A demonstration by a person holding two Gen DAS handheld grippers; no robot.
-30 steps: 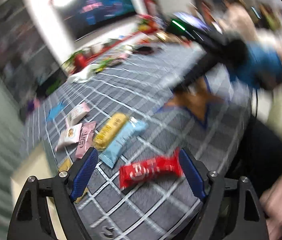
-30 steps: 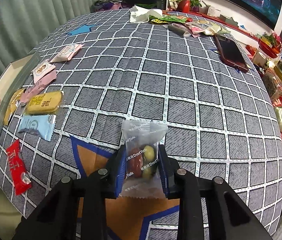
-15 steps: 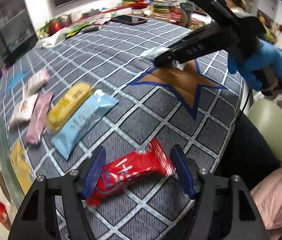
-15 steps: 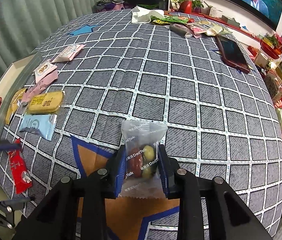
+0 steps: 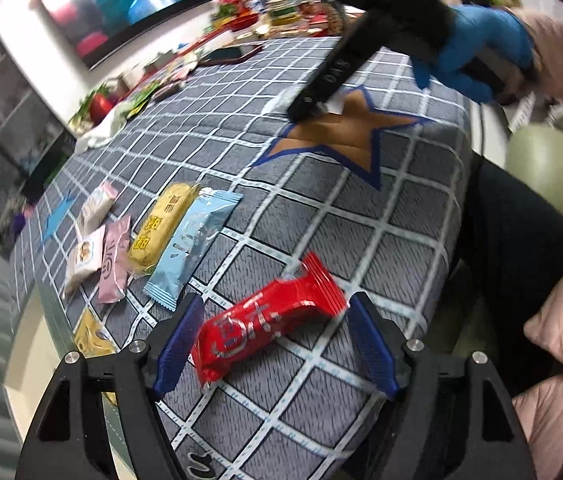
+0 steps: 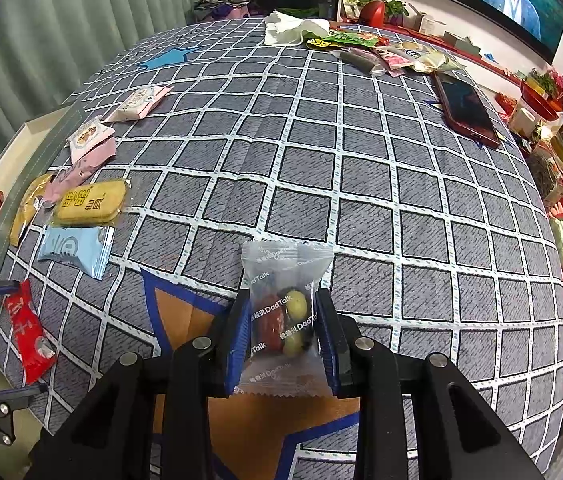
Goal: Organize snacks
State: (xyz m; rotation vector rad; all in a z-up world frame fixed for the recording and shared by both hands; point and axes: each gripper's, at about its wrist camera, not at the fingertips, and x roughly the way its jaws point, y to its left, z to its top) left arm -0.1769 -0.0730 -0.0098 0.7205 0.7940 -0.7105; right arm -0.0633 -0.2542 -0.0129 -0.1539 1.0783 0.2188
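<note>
Now, left tongs [image 5: 273, 340] opening astride red snack packet [image 5: 269, 320], right tongs [image 6: 283, 338] clamping clear nut packet [image 6: 281, 312]

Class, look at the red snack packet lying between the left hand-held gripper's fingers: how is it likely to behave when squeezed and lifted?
The red snack packet looks glossy, so it may slip a little against the pads. Its crimped ends will probably flop and crumple, while the filled middle likely holds its shape. It lies flat on the checked cloth, so rolling seems unlikely; it looks light.

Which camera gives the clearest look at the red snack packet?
The left wrist view: the red snack packet lies large and whole between the opening left gripper jaws, untouched. The right wrist view shows it small at the left edge.
</note>
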